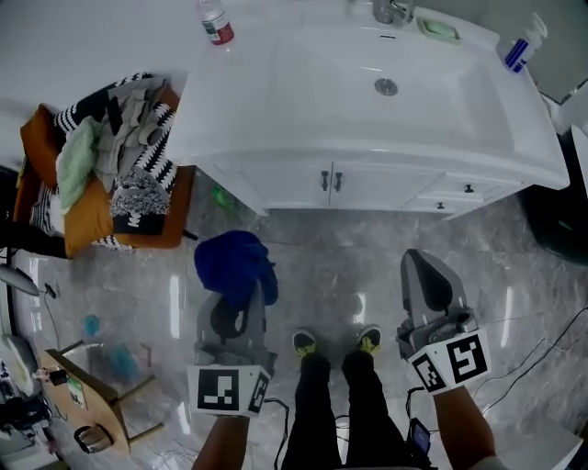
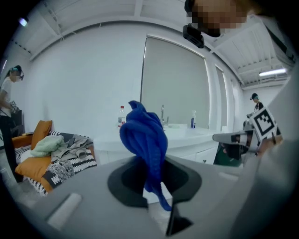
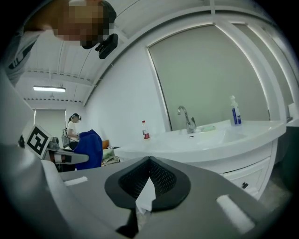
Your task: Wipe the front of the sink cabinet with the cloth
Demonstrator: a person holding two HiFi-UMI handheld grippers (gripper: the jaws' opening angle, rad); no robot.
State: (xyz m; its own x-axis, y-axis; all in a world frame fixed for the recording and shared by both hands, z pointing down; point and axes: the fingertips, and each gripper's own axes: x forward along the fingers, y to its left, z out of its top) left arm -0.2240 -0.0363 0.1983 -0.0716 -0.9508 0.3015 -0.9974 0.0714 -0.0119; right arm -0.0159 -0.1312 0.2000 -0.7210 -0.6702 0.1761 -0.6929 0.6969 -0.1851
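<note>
A bunched blue cloth (image 1: 236,264) hangs out of my left gripper (image 1: 243,292), which is shut on it above the grey floor. In the left gripper view the cloth (image 2: 145,140) rises from between the closed jaws of that gripper (image 2: 156,193). My right gripper (image 1: 419,263) is shut with nothing in it, level with the left one; its jaws meet in the right gripper view (image 3: 142,201). The white sink cabinet front (image 1: 367,188) with two door handles (image 1: 331,180) stands ahead, well apart from both grippers. From the right gripper view the cloth (image 3: 88,149) shows at the left.
An orange chair piled with clothes (image 1: 101,165) stands left of the cabinet. A bottle (image 1: 216,23), faucet (image 1: 390,11), soap dish (image 1: 439,29) and spray bottle (image 1: 519,50) sit on the countertop. A wooden stool (image 1: 87,404) is at the lower left, cables (image 1: 542,358) at the right.
</note>
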